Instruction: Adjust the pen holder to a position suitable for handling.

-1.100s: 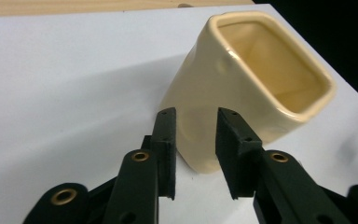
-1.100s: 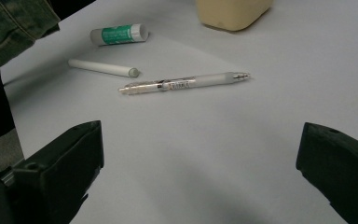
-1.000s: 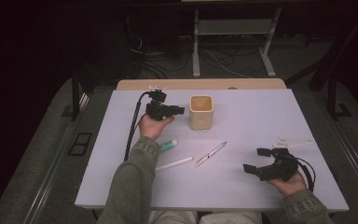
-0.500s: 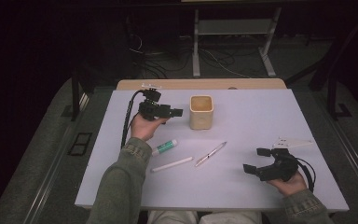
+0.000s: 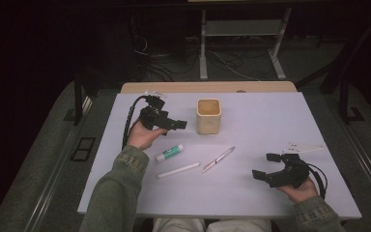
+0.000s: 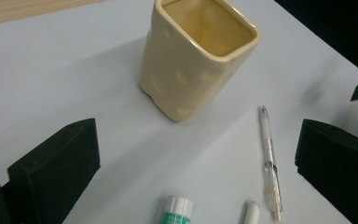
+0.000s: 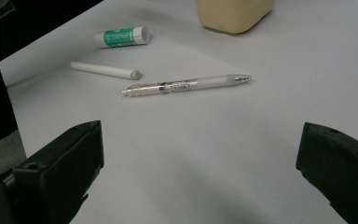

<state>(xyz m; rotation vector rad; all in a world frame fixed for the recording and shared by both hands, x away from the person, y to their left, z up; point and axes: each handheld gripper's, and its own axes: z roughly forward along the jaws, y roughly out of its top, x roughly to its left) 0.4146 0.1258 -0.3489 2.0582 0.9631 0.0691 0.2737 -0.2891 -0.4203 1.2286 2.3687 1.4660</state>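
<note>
Pale lilac worktop [image 5: 270, 121], and over on its left side the left gripper [image 5: 174, 124] hovers just beside the cream cup [image 5: 208, 116], jaws having just been opening and now spread wide with nothing between them — in the left gripper view the cup [image 6: 196, 56] stands upright ahead, apparently empty as far as its mouth shows. That wide spread reads as a release or a fresh approach, and the cup looks set mid-worktop so both hands can reach it. Moving right and nearer the person, three things lie flat and apart: the green-labelled glue stick [image 5: 169, 153], the white marker [image 5: 178, 170], and the clear pen [image 5: 218, 159], lined up loosely below the cup, likely waiting to go in. Far right, the right gripper [image 5: 266, 166] rests low near the worktop's front edge, jaws also wide and empty, pointed at the pen [image 7: 186, 85] — parked, I'd judge, until its turn comes.
</note>
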